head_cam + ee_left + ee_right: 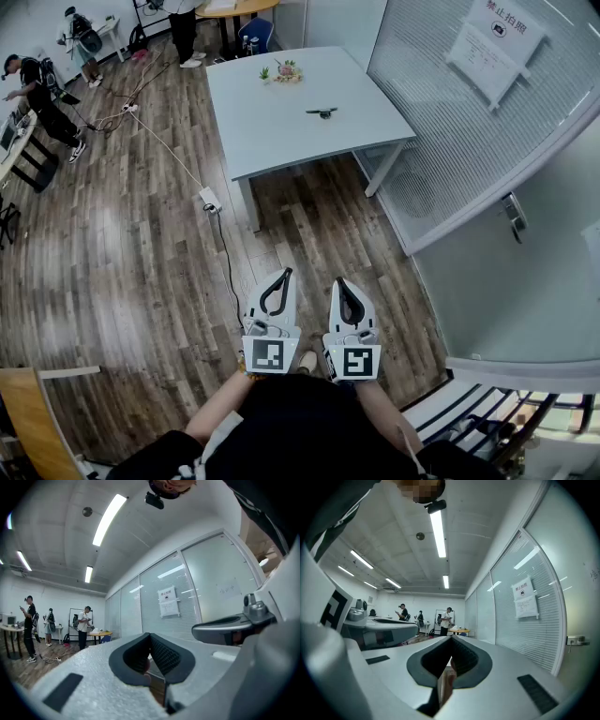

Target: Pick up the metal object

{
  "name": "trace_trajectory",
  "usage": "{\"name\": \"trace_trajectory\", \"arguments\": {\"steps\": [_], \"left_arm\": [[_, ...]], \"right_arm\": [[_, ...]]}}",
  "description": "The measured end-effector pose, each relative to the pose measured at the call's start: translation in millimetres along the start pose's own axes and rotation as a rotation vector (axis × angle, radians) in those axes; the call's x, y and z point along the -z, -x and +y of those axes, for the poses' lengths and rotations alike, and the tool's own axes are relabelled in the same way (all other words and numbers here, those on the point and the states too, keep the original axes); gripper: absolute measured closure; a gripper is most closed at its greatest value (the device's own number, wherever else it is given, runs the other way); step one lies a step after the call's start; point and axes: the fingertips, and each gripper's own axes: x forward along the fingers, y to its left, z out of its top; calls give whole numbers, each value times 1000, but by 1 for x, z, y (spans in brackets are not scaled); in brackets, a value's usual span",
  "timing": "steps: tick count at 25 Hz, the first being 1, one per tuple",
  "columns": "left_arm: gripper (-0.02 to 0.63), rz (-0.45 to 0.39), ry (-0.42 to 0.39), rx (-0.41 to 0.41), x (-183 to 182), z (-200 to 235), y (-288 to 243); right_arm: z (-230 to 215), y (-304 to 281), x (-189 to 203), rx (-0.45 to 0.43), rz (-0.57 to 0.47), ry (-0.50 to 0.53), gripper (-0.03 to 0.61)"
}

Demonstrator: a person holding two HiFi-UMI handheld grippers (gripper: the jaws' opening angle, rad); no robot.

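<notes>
Head view has the person standing well back from the white table (272, 131). The metal object (322, 112) lies near the table's middle, well apart from both grippers. Left gripper (284, 274) and right gripper (341, 281) sit level near the body, jaws together on nothing. Biggest risk is probably the floor: a power strip (210, 199) and its cable (228, 267) lie between the person and the table, easy to trip on. Arriving with the jaws closed would just shove the thin object around. A small plant (286, 71) sits near the far edge, and a glass wall (450, 131) runs along the right.
</notes>
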Motion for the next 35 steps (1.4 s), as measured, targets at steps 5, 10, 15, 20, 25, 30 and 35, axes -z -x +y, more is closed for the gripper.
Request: {"name": "trace_trajectory", "arguments": {"steps": [5, 10, 15, 20, 25, 30, 35], "left_arm": [[612, -27, 9, -10, 0, 32, 3], [612, -26, 64, -6, 1, 68, 4], [612, -32, 82, -23, -3, 104, 8], [612, -3, 86, -6, 14, 131, 11], [612, 35, 87, 24, 28, 148, 3], [612, 23, 79, 54, 28, 151, -18], [612, 46, 67, 53, 35, 151, -50]], "right_arm": [[24, -21, -9, -20, 7, 33, 581], [47, -45, -21, -34, -40, -3, 578], [49, -74, -26, -34, -63, 58, 578], [36, -87, -27, 53, -56, 107, 578], [23, -94, -15, 120, -32, 108, 578], [23, -104, 1, 123, -3, 68, 578], [16, -137, 14, 77, 3, 47, 578]]}}
